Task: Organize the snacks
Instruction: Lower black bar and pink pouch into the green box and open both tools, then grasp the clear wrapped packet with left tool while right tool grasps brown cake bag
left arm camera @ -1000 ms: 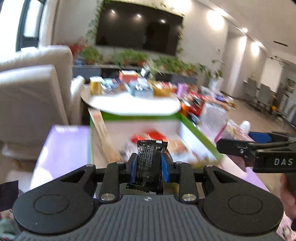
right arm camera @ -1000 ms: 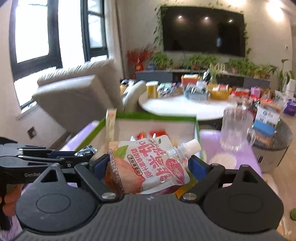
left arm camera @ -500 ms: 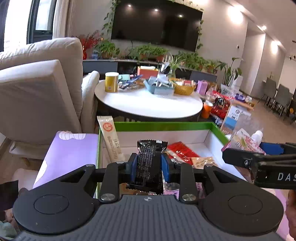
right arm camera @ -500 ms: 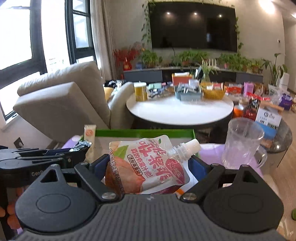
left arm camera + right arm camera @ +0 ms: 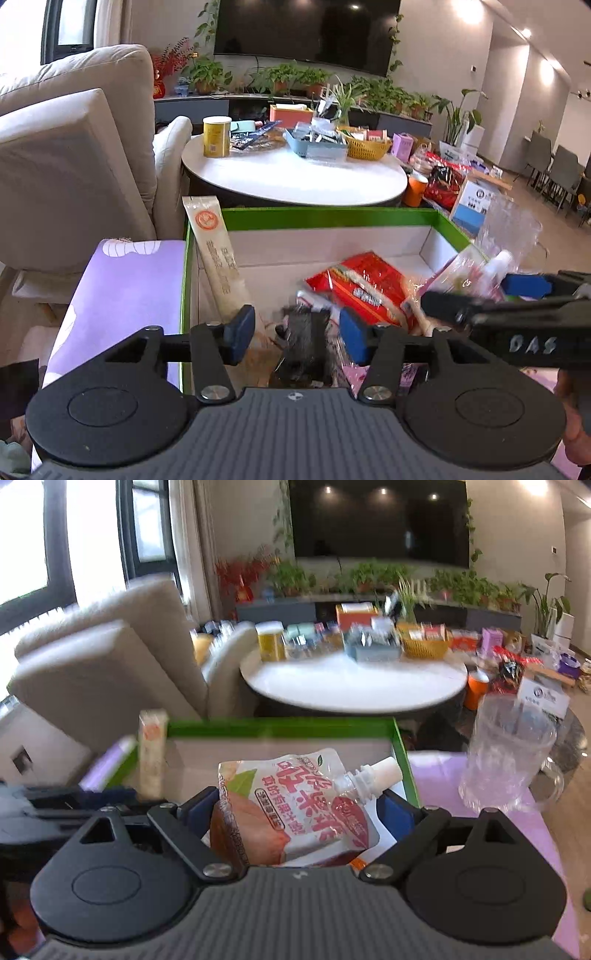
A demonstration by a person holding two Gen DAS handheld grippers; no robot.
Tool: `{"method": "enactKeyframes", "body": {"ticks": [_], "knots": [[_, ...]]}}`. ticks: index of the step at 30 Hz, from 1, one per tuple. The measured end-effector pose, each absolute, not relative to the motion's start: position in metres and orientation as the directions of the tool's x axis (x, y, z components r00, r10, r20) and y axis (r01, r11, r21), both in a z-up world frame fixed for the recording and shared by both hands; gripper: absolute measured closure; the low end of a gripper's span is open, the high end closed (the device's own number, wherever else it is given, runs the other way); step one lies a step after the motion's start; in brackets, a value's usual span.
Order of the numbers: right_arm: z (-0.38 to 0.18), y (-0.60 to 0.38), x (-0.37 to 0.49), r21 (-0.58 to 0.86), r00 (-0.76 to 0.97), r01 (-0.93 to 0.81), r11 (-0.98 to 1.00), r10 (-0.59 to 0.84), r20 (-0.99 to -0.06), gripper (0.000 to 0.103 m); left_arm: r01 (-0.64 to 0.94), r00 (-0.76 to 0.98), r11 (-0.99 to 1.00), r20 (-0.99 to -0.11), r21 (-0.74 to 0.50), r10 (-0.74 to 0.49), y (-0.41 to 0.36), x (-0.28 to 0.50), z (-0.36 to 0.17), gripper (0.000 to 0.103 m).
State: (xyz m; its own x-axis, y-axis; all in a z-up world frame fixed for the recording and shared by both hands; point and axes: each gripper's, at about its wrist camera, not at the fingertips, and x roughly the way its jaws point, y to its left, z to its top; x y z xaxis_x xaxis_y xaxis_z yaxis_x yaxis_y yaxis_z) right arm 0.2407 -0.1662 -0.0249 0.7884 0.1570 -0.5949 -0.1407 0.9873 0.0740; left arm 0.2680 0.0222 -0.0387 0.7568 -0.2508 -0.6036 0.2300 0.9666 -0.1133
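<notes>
Blue-padded fingers [image 5: 242, 328] of your left gripper [image 5: 297, 332] are opening; the black wrapper [image 5: 304, 341] hangs blurred between them, long axis upright, clear of both pads, over the box [image 5: 325, 218]. Your right gripper [image 5: 299, 808], just right of the left above the same box, clamps the pouch [image 5: 295, 805] at half spread, spout pointing right.
</notes>
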Motion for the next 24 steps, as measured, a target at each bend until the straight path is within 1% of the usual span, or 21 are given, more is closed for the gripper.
{"method": "enactKeyframes", "body": {"ticks": [3, 6, 10, 17, 19, 22, 24], "knots": [[-0.034, -0.169, 0.234, 0.094, 0.766, -0.149, 0.984, 0.175, -0.618, 0.042, 0.239, 0.748, 0.967, -0.619, -0.083, -0.238, 0.018, 0.265, -0.043, 0.054], [-0.029, -0.17, 0.223, 0.09, 0.779, -0.157, 0.984, 0.179, -0.601, 0.042, 0.239, 0.743, 0.968, -0.627, -0.077, -0.234, 0.016, 0.262, -0.044, 0.054], [-0.018, -0.174, 0.21, 0.074, 0.791, -0.162, 0.984, 0.175, -0.586, 0.042, 0.239, 0.752, 0.967, -0.614, -0.083, -0.239, 0.02, 0.253, -0.038, 0.054], [-0.009, -0.19, 0.189, 0.104, 0.809, -0.154, 0.983, 0.186, -0.557, 0.042, 0.197, 0.775, 0.975, -0.594, -0.099, -0.217, 0.034, 0.228, -0.026, 0.054], [-0.007, -0.193, 0.182, 0.097, 0.814, -0.152, 0.984, 0.18, -0.553, 0.042, 0.199, 0.779, 0.973, -0.584, -0.117, -0.229, 0.038, 0.219, -0.022, 0.054], [-0.006, -0.2, 0.169, 0.088, 0.821, -0.137, 0.987, 0.163, -0.547, 0.042, 0.245, 0.772, 0.96, -0.571, -0.137, -0.278, 0.037, 0.201, -0.018, 0.054], [-0.007, -0.209, 0.159, 0.089, 0.823, -0.125, 0.988, 0.153, -0.547, 0.042, 0.279, 0.762, 0.954, -0.578, -0.114, -0.292, 0.032, 0.19, -0.018, 0.054]]}}
